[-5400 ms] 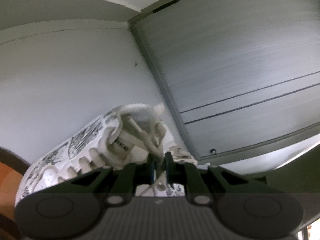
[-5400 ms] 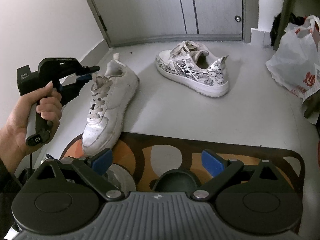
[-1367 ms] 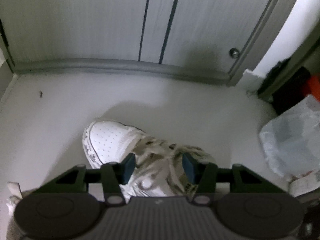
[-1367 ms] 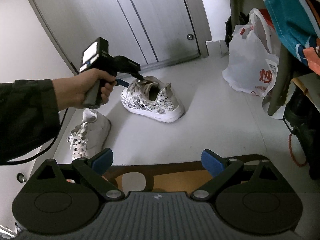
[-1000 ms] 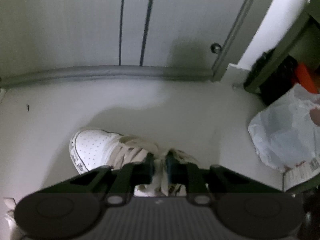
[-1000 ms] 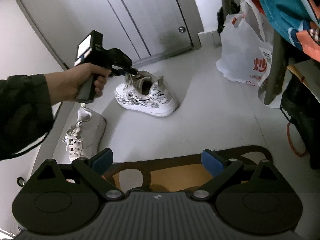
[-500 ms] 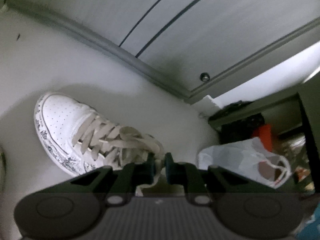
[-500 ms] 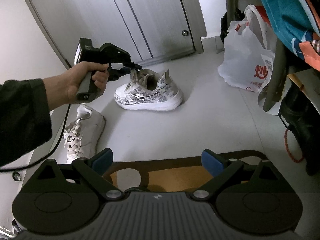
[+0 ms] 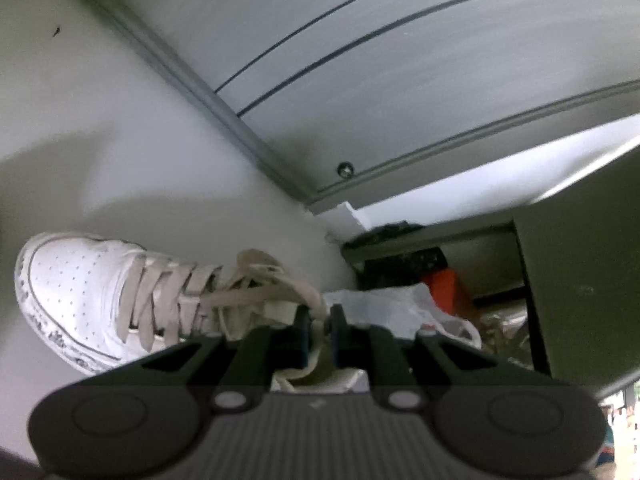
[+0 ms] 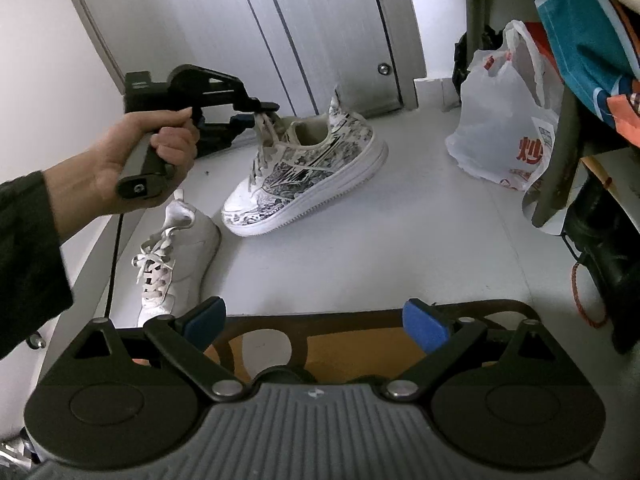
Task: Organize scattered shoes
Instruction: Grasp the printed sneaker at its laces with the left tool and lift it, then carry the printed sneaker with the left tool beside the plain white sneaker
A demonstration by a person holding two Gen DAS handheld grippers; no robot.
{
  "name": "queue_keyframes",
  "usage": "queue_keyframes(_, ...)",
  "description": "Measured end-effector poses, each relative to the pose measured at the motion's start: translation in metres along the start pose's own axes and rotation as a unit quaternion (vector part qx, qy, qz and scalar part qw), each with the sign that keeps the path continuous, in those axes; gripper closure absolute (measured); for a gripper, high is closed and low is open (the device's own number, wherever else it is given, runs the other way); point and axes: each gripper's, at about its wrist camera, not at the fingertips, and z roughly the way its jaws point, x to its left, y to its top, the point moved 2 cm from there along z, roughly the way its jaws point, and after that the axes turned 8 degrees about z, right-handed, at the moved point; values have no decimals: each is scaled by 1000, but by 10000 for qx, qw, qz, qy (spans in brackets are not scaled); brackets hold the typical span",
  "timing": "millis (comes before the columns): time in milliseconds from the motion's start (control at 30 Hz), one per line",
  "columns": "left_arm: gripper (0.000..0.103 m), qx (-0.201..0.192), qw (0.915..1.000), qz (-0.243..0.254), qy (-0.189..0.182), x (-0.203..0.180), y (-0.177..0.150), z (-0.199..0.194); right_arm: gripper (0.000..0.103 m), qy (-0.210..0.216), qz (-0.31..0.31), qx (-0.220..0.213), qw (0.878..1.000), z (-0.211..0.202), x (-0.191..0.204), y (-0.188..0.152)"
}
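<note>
1. Sneaker with the black print (image 10: pixel 304 168) is my landmark: it sits on the pale floor (image 10: pixel 360 248) in front of the grey sliding door (image 10: pixel 240 20), heel end raised and toe end down, so it looks part lifted.
2. My left gripper (image 10: pixel 266 114) is clenched on its tongue and laces (image 9: pixel 256 280); the left wrist view shows lace pinched between the blue pads.
3. I judge this a thin hold. I would lift slowly, keep the wrist steady, and set the sole flat before I let go, since laces can slip or let the shoe swing.
4. Just left of the printed sneaker lies the plain white sneaker (image 10: pixel 168 256), by the wall; lining the toes up beside it seems the aim.
5. My right gripper (image 10: pixel 316 320) hangs nearer me over the patterned mat (image 10: pixel 348 340), jaws wide and empty.
6. Right of the printed sneaker stands a white plastic bag (image 10: pixel 504 120), mouth slack; I cannot tell what is in it.
</note>
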Motion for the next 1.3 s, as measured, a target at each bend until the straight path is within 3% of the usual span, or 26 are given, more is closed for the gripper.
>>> queue_keyframes(200, 93, -79, 9991, -227, -346, -6, -40, -30, 5, -95, -135, -64, 9998, -3, 8, -2)
queue_keyframes(500, 93, -43, 9985, -181, -515, -10, -80, -62, 6, -252, -258, -228, 9991, 0, 16, 7)
queue_keyframes(600, 93, -177, 9975, -273, -632, -9, -89, -76, 10, -316, -376, -108, 9987, 11, 27, 11)
queue_keyframes(667, 93, -258, 9972, -313, -634, -7, -95, -85, 25, -497, -699, 225, 9961, 30, 39, 14)
queue_keyframes(767, 93, -325, 9969, -341, -632, -4, -101, -93, 32, -609, -845, 601, 9927, 52, 47, 18)
queue_keyframes(967, 93, -449, 9953, -514, -685, 5, -114, -103, 34, -995, -1177, 803, 9848, 88, 55, 23)
queue_keyframes(1133, 93, -375, 9959, -492, -657, 6, -118, -102, 33, -1089, -997, 877, 9851, 108, 40, 26)
queue_keyframes(1300, 93, -362, 9955, -557, -681, 11, -119, -102, 33, -1182, -804, 670, 9875, 106, 27, 30)
